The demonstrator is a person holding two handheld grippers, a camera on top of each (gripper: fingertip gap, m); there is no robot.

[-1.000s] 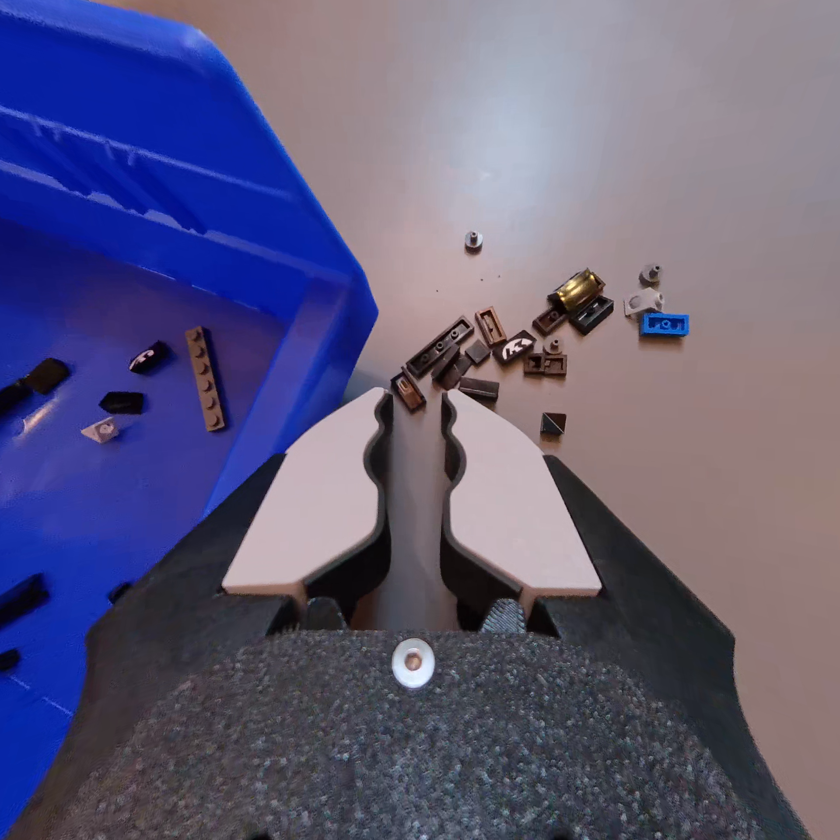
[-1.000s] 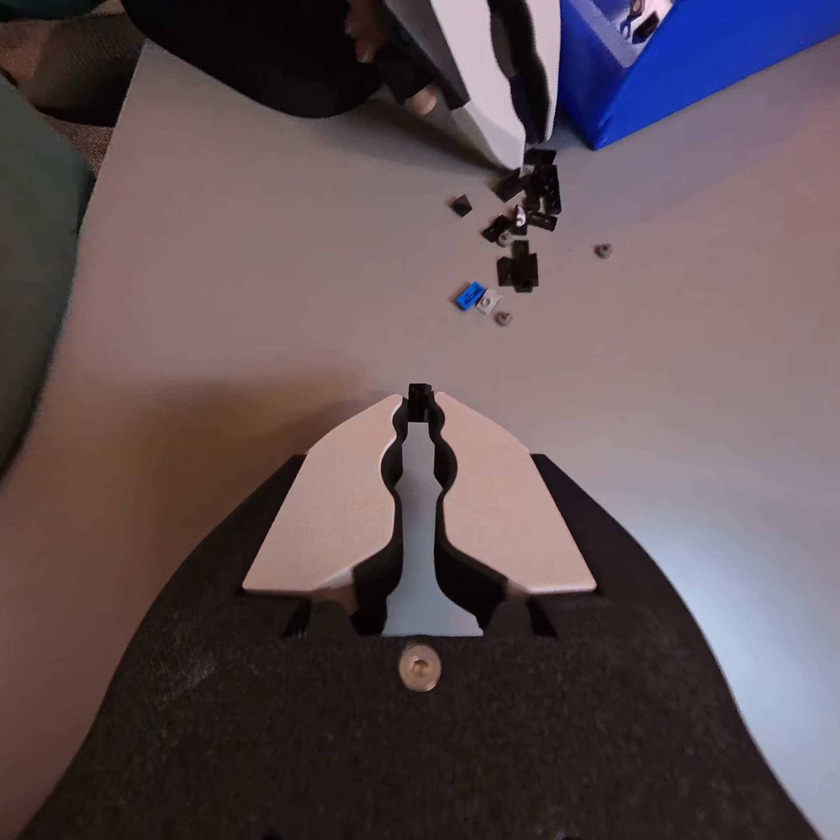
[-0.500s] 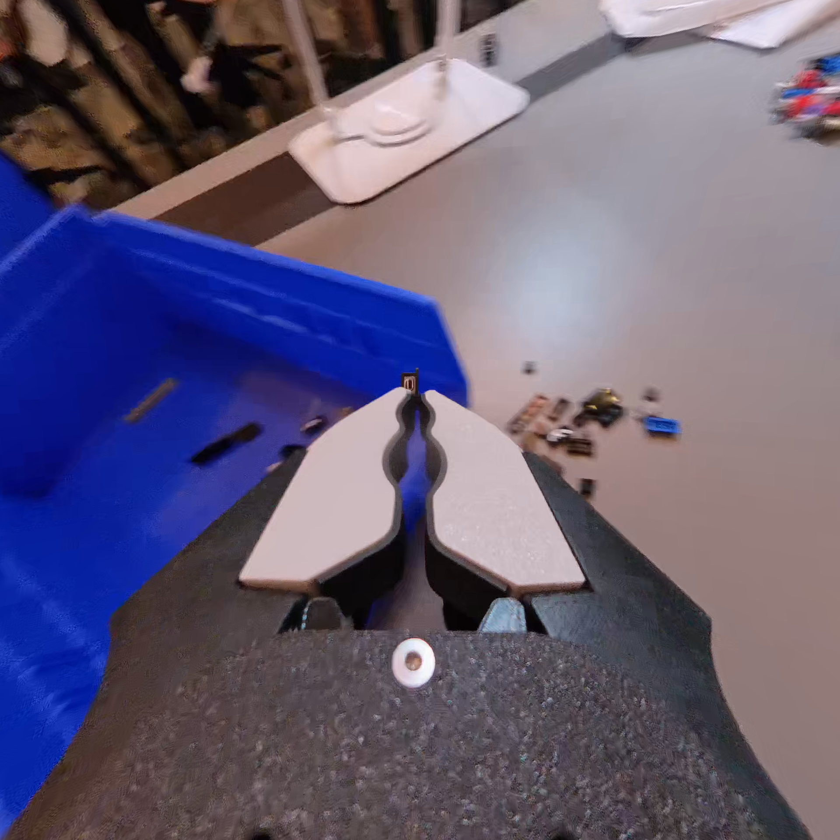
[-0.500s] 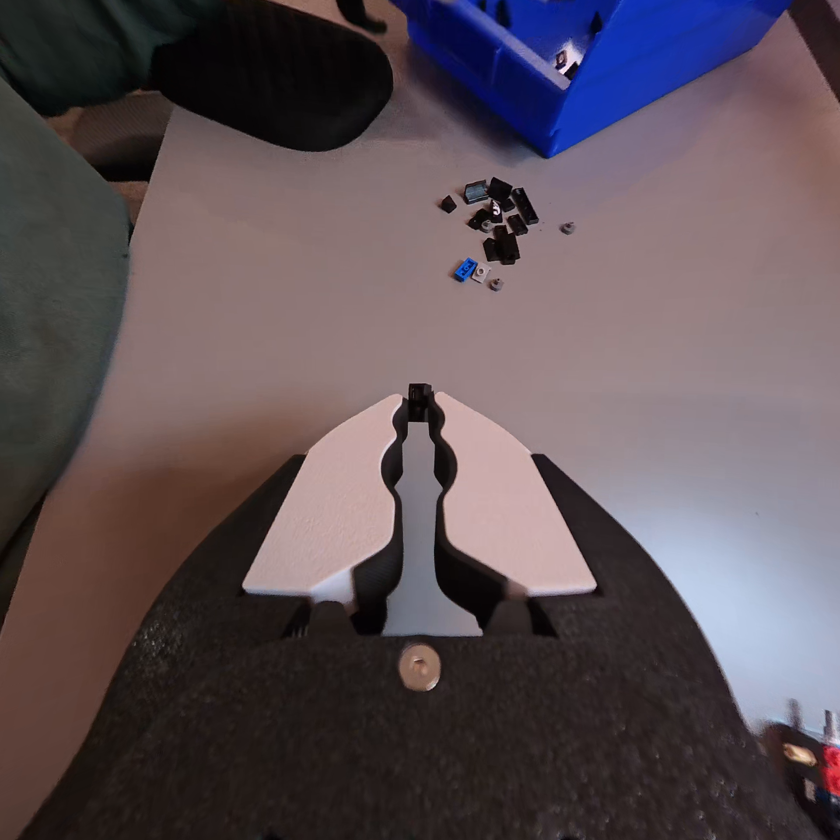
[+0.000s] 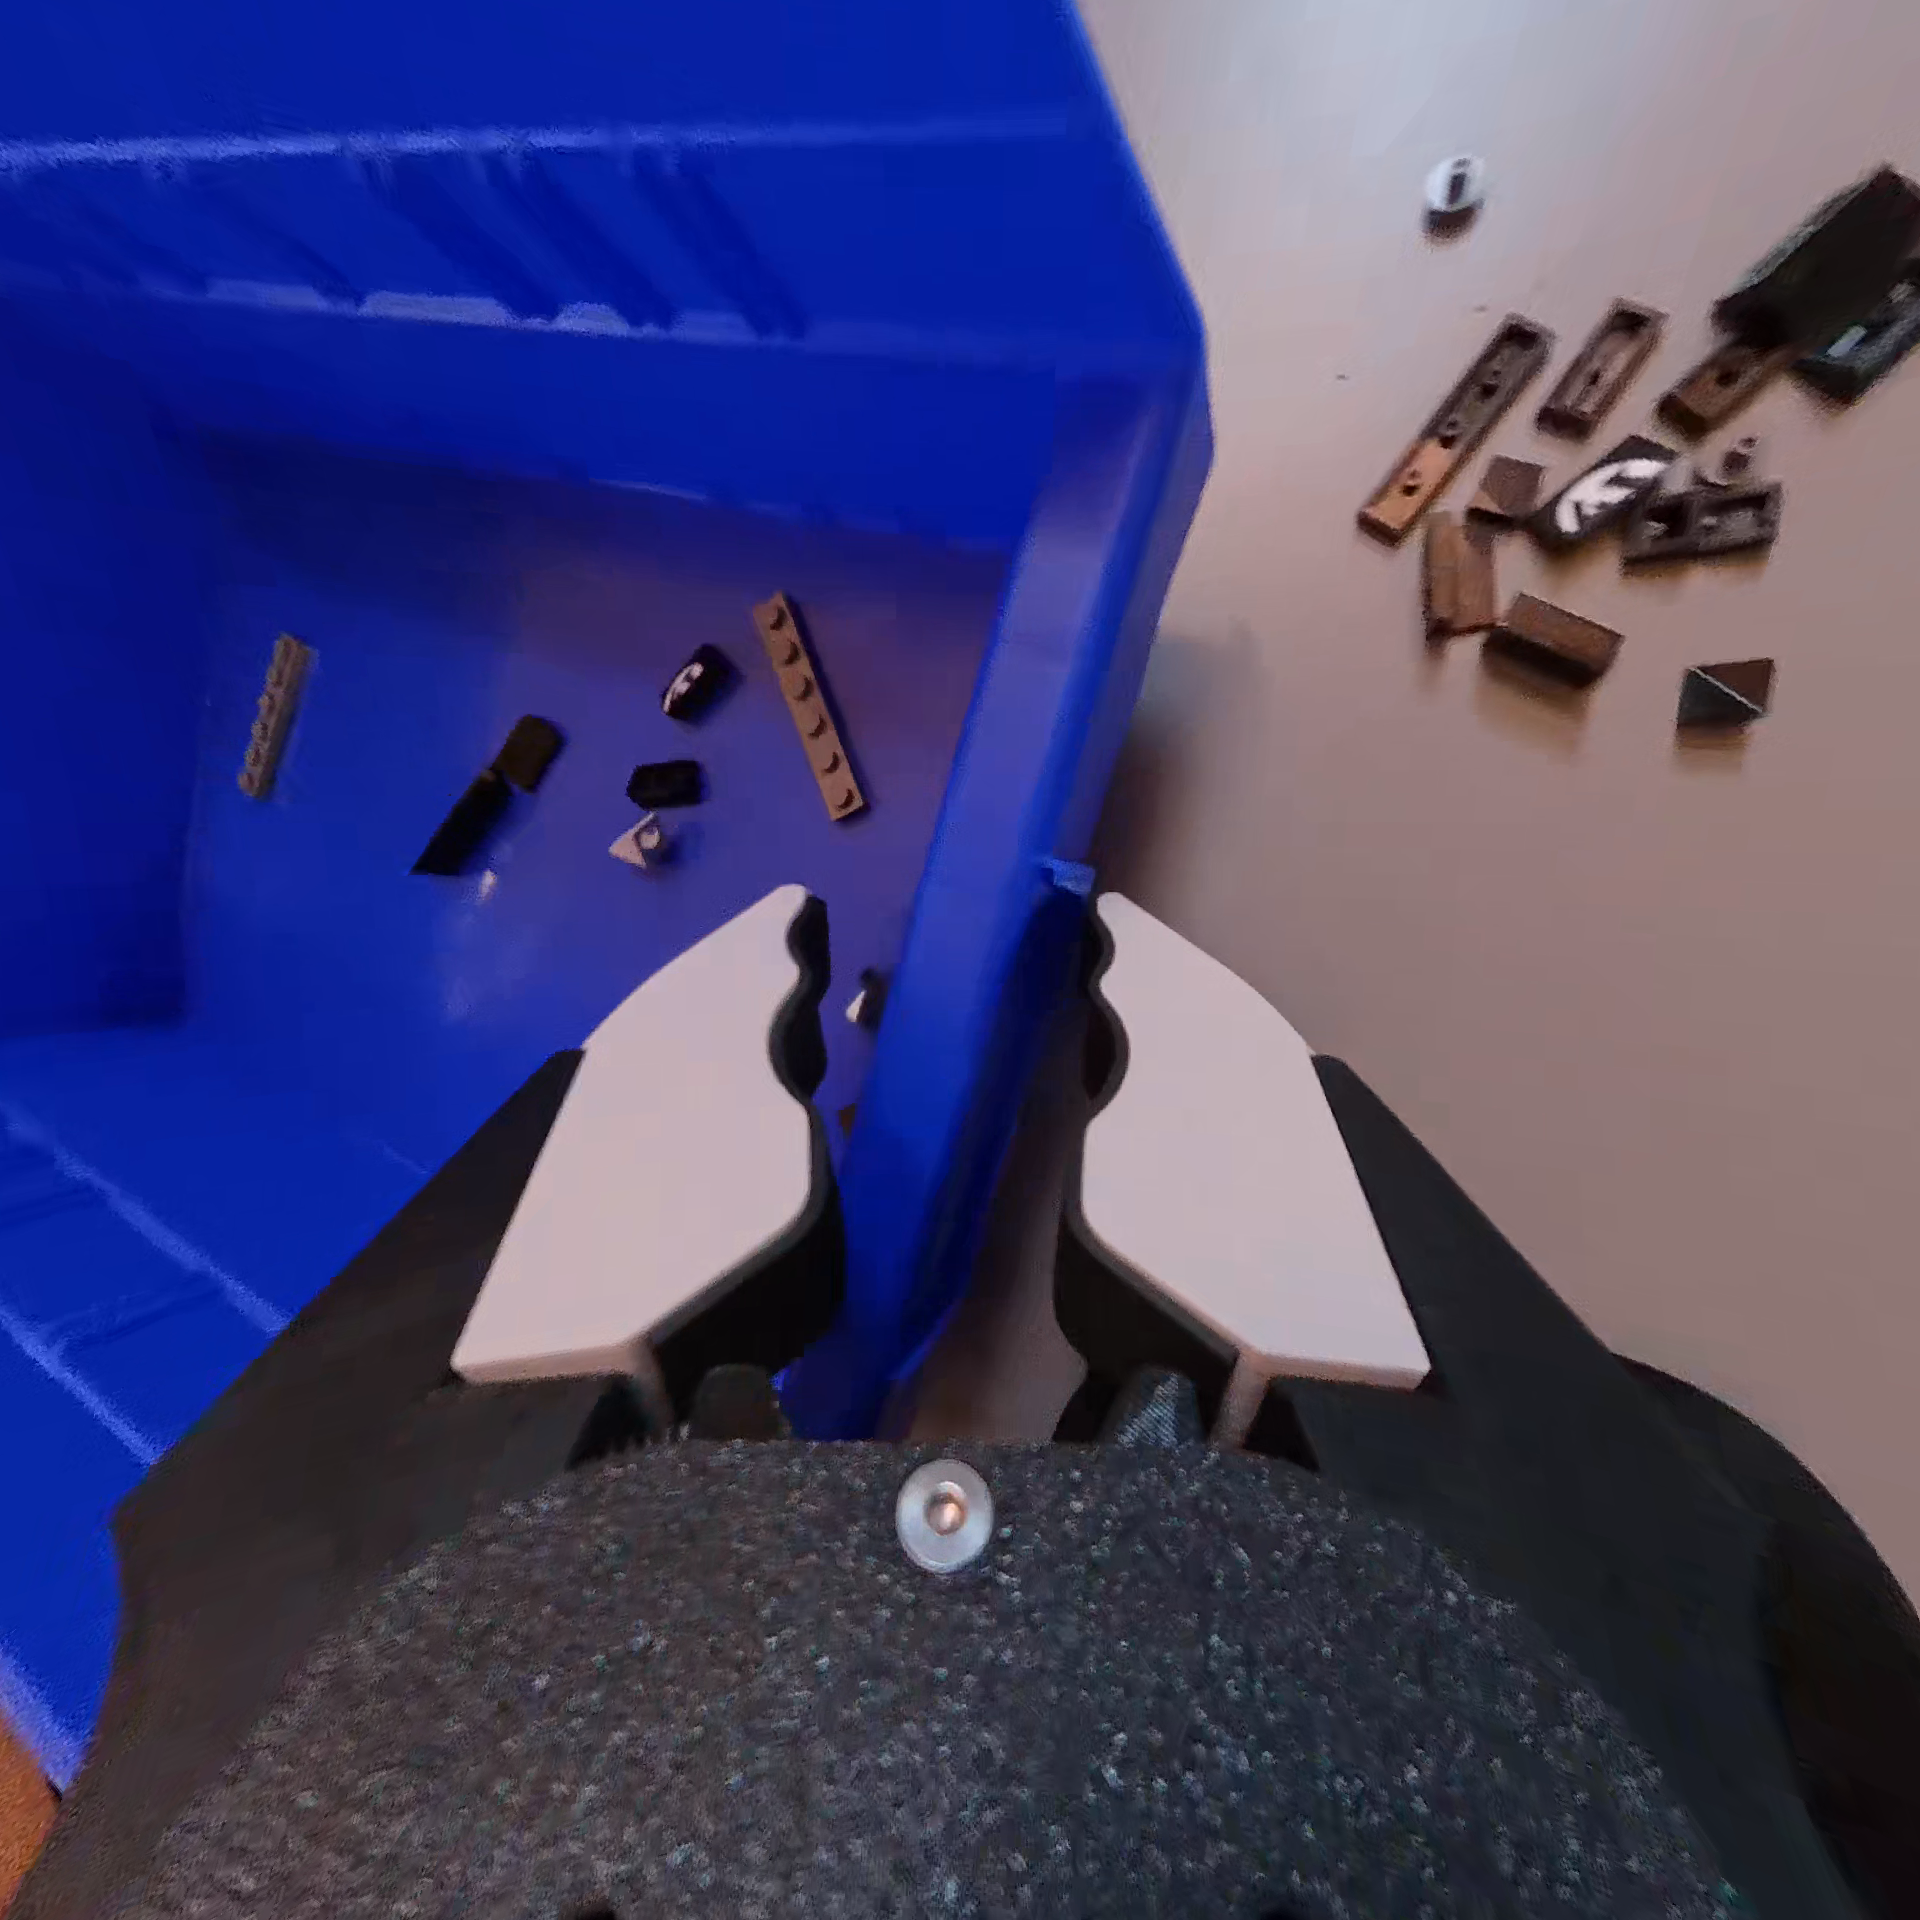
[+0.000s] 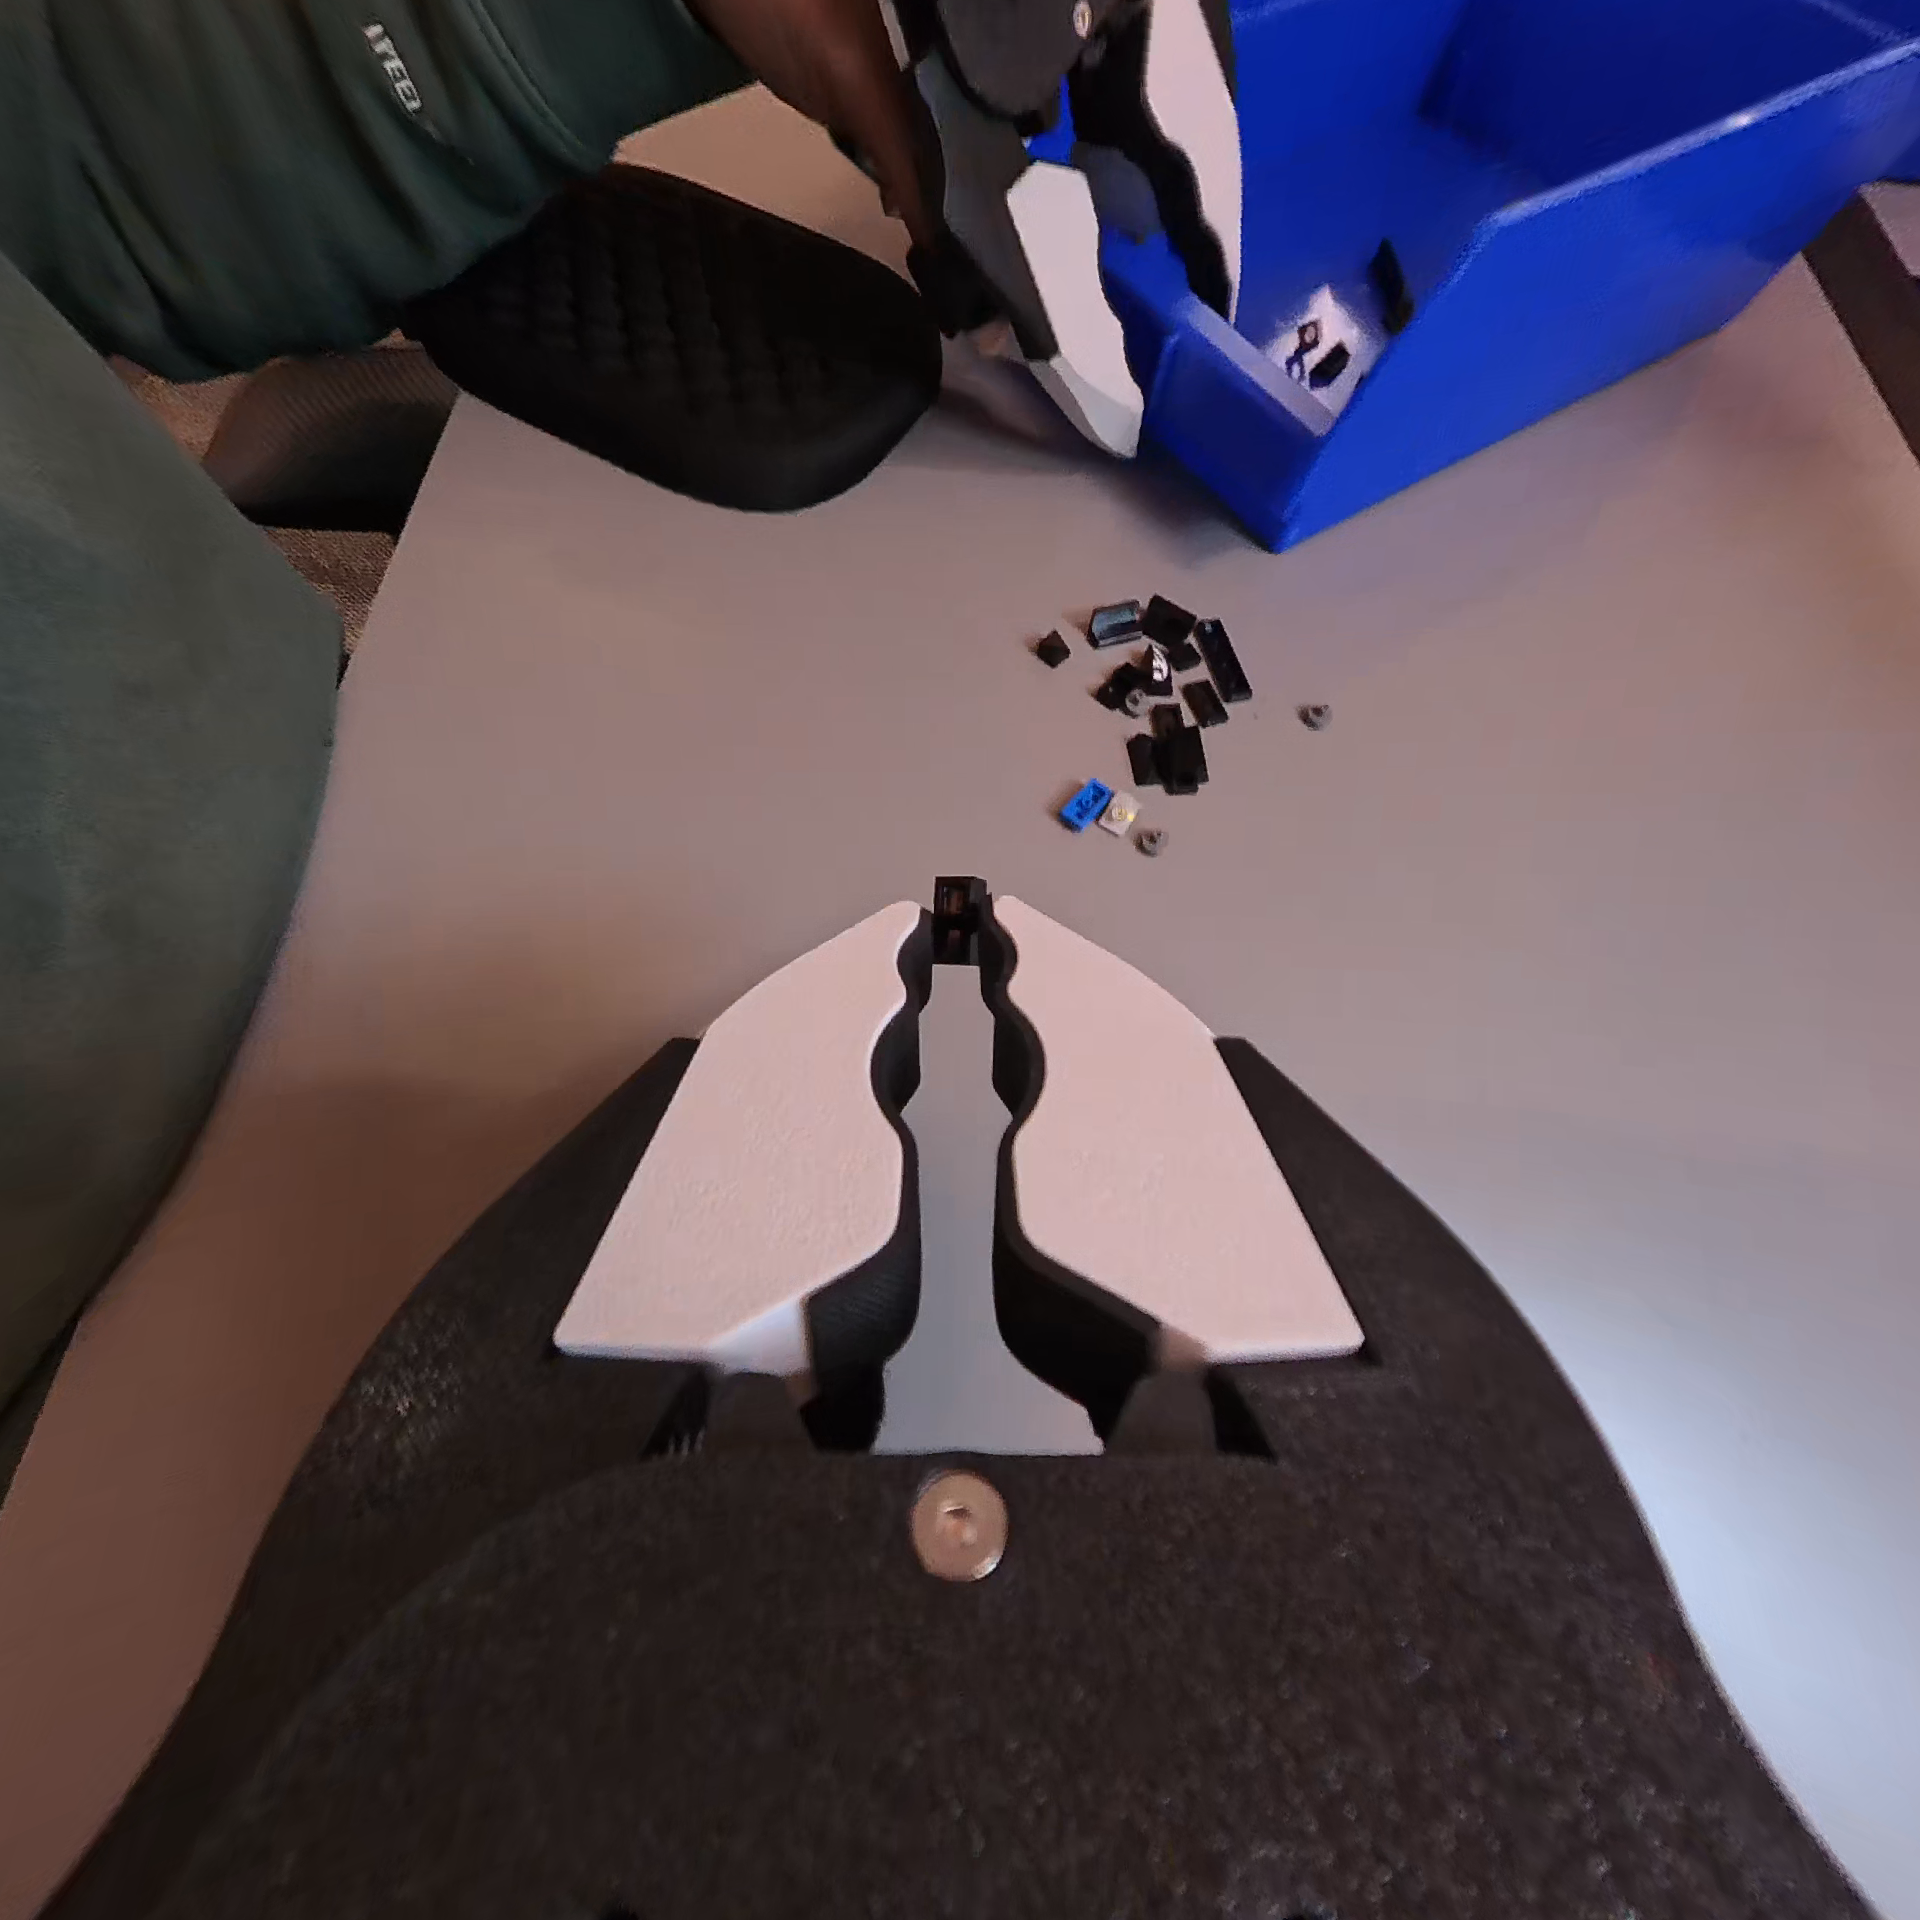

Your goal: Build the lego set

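Left wrist view looks steeply down, close; right, farther, perhaps lower; both share blue bin (image 5: pixel 1091 665) (image 6: pixel 1351 478).

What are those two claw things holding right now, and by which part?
The right tool pinches a small black brick at its very tip, by the brick's two sides. The left tool is open, straddling the blue bin wall, and holds nothing.

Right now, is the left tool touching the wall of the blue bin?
Cannot tell. In the left wrist view the open left tool straddles the blue bin wall, its right finger very close, but no view plainly shows contact or a gap.
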